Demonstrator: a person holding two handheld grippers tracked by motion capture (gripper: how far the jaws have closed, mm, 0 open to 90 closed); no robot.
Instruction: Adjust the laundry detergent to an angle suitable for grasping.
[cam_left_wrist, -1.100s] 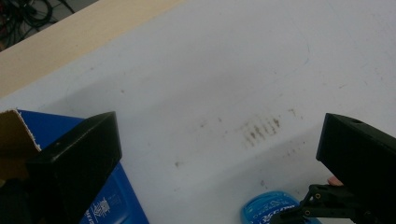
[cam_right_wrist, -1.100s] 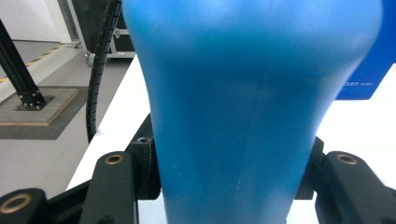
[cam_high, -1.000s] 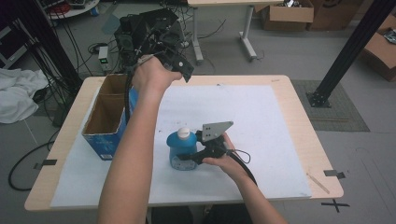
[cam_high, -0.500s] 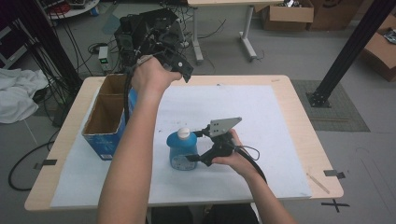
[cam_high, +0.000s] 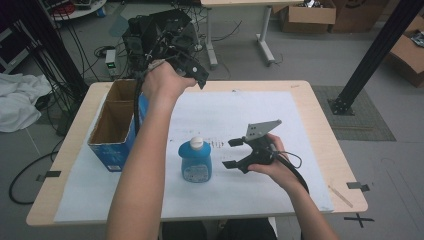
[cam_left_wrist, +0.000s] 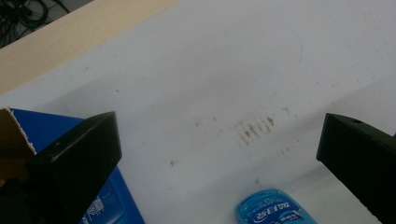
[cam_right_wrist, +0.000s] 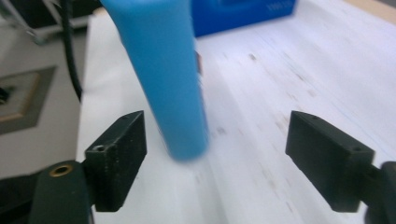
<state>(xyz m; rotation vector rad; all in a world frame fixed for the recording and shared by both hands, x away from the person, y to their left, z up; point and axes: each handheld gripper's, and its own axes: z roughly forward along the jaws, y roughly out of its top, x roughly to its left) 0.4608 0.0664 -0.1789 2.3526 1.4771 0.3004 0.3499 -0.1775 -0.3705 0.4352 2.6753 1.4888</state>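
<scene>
A person sits at a table covered with white paper (cam_high: 280, 115), holding a two-jaw gripper in each hand. A blue bottle (cam_high: 196, 161) with a white cap stands upright on the paper. The right gripper (cam_high: 231, 153) sits just beside the bottle, its tips pointing at the bottle's side. Its jaws have just been opening, then easing slightly closed, and now stand wide apart with nothing held. In the right gripper view the bottle (cam_right_wrist: 161, 79) appears as a blurred blue column ahead of the fingers and nearer one of them (cam_right_wrist: 116, 158), clear of both pads.

The left gripper (cam_high: 192, 75) is raised well above the far side of the table, beyond an open blue cardboard box (cam_high: 114, 131). Its jaws also stand wide apart and empty. In the left gripper view the bottle's top edge (cam_left_wrist: 271, 212) lies far below, between the fingers (cam_left_wrist: 77, 161).

The likely risk is the freed bottle tipping. It is tall and narrow, and the right fingers are close enough that a sideways drift of the hand could clip it. If it falls, it could roll across the paper toward the table edge.
</scene>
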